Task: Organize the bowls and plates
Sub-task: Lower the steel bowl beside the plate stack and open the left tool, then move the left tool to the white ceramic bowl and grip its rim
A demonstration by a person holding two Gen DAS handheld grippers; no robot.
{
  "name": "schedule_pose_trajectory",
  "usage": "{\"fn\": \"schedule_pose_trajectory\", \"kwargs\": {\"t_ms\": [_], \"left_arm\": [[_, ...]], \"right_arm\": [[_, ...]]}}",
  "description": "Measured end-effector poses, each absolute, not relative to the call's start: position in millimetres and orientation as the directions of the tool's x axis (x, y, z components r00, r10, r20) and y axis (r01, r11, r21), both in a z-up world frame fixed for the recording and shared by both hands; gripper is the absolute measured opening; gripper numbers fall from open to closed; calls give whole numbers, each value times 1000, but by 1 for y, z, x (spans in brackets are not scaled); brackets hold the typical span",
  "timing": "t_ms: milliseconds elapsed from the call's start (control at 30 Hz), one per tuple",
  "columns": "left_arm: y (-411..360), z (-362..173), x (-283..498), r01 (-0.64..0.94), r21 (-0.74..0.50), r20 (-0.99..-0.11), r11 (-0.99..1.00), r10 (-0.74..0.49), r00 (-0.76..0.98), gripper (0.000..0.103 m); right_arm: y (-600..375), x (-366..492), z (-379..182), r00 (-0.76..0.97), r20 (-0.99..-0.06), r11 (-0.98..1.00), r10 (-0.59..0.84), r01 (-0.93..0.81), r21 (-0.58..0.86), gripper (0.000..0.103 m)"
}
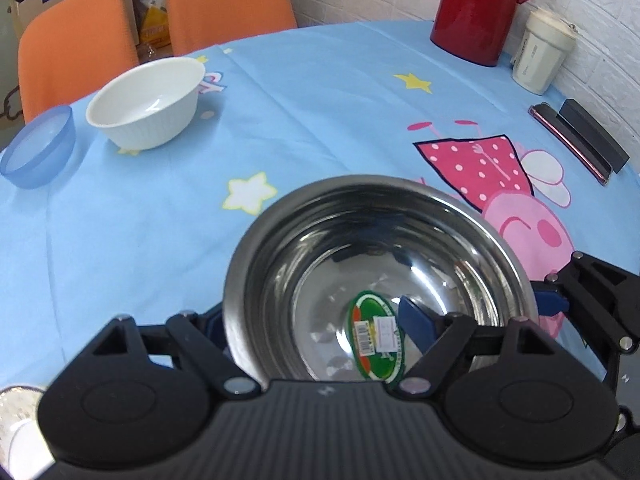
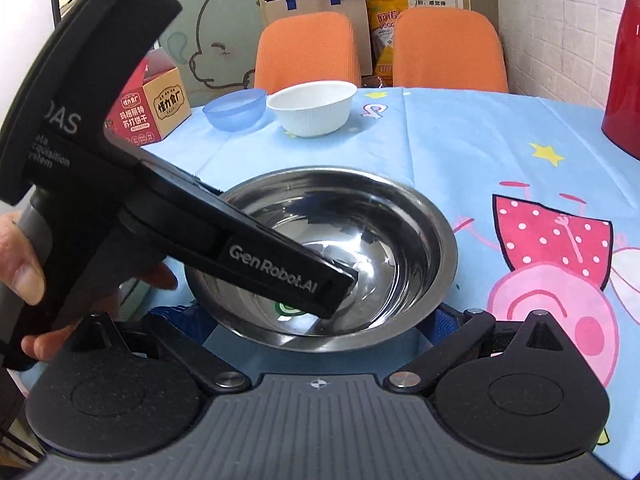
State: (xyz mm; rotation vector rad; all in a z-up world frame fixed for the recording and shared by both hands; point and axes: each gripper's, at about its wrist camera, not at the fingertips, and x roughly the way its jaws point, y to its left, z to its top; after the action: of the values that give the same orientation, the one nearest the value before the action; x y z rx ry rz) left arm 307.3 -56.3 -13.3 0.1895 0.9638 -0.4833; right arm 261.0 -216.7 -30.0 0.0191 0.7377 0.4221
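Observation:
A steel bowl (image 1: 376,264) (image 2: 320,256) with a green sticker inside sits on the blue cartoon tablecloth (image 1: 160,240). My left gripper (image 1: 314,318) is open astride the bowl's near-left rim. One blue pad is inside the bowl and the other is outside, mostly hidden. In the right wrist view its finger (image 2: 280,264) reaches down into the bowl. My right gripper (image 2: 308,316) is open, its blue pads low on either side of the bowl's near wall. A white ribbed bowl (image 1: 146,102) (image 2: 314,108) and a translucent blue bowl (image 1: 38,146) (image 2: 236,110) stand at the far left.
A red thermos (image 1: 476,8), a white cup (image 1: 542,56) and a phone on a black stand (image 1: 576,140) line the wall side. A snack box (image 2: 152,108) sits at the table's left edge. Two orange chairs (image 2: 308,48) stand behind. A hand (image 2: 24,272) holds the left gripper.

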Motion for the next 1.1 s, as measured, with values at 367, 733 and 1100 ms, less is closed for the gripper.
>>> {"fn": "schedule_pose_trajectory", "kwargs": {"t_ms": [367,733,1100], "left_arm": [[-14,33,288,400,-39,-747,916,-293,598,97],[44,56,278,289,-69,-736,955,-244,631,97],[69,59,298,245,-45,-736,968,-198,648,97]], "right_arm": [[-262,208,-22,665,-652,930,363,-306,205,89],[-288,207,12,748,-561,933,356,-247,263,89],[-252,280,47,723,-566,912,396,-379,155,89]]}}
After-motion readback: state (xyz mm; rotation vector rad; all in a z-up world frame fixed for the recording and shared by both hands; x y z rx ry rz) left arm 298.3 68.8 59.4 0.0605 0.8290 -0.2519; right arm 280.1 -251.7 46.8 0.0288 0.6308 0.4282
